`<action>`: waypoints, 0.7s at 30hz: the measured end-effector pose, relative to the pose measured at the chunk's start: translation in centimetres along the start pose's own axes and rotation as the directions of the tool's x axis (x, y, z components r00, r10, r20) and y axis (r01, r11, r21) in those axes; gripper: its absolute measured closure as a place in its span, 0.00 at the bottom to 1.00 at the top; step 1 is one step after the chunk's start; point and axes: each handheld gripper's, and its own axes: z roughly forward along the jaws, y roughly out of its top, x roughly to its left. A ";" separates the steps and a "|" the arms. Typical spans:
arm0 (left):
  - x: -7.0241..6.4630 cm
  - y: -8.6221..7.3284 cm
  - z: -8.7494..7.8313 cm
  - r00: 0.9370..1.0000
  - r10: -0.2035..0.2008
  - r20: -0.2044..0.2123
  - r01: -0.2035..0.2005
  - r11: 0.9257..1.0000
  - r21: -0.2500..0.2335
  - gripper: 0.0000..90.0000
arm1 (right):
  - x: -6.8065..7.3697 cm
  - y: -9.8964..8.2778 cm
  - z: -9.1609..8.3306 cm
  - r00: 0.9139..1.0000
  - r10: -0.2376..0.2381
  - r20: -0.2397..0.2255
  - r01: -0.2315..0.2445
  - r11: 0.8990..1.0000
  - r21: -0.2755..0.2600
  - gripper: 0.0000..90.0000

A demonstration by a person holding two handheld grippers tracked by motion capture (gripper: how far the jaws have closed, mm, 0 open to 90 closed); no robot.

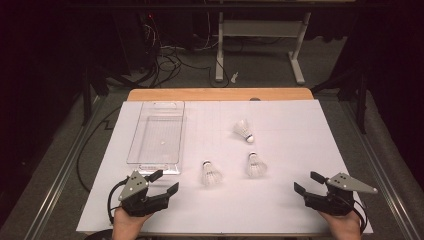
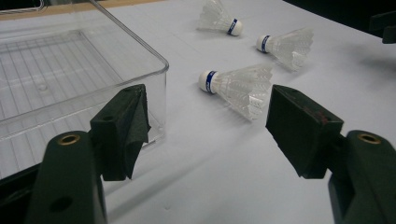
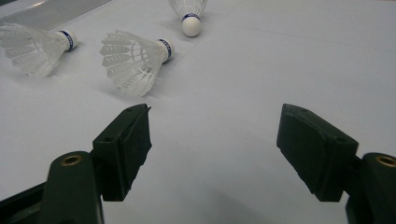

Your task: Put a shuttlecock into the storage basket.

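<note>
A dark room surrounds a wooden table (image 1: 220, 94) covered with a white sheet (image 1: 290, 200); cables and the legs of another desk show on the floor beyond it. On the left part of the sheet stands a clear plastic tray (image 1: 134, 145), long side running away from the person, with nothing lying in it.

Three white shuttlecocks lie on the sheet to the right of the tray. The near-left shuttlecock (image 1: 210, 173) lies with its cork away from the person, just past the tray's near right corner. The near-right shuttlecock (image 1: 255, 165) lies beside it, apart from it, cork also pointing away. The far shuttlecock (image 1: 243, 130) lies farther back, its cork turned toward the person and slightly right.

The left gripper (image 1: 164, 182) rests low at the near left of the sheet, held by a hand (image 1: 127, 225), its jaws spread wide and holding nothing. In the left gripper view the near-left shuttlecock (image 2: 238, 86) lies ahead of the jaws, closer to the right one, not between them and not touched; the tray's corner (image 2: 159, 74) stands just beyond the left jaw.

The right gripper (image 1: 307, 182) sits at the near right of the sheet, jaws likewise wide apart and empty, pointing left toward the shuttlecocks. In the right gripper view the near-right shuttlecock (image 3: 133, 58) lies ahead of the left jaw, feathers toward the gripper, clear of both jaws.
</note>
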 end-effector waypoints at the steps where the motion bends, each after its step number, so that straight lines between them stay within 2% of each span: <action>1: 0.0 0.1 0.0 1.000 -0.002 0.002 0.002 1.000 -0.002 0.34 | 0.0 0.0 0.0 1.000 0.000 0.000 0.000 1.000 0.000 0.30; 21: -0.9 0.8 0.5 1.000 0.014 0.019 -0.014 1.000 -0.004 0.34 | 0.1 0.0 0.0 1.000 -0.002 0.004 0.002 1.000 0.002 0.30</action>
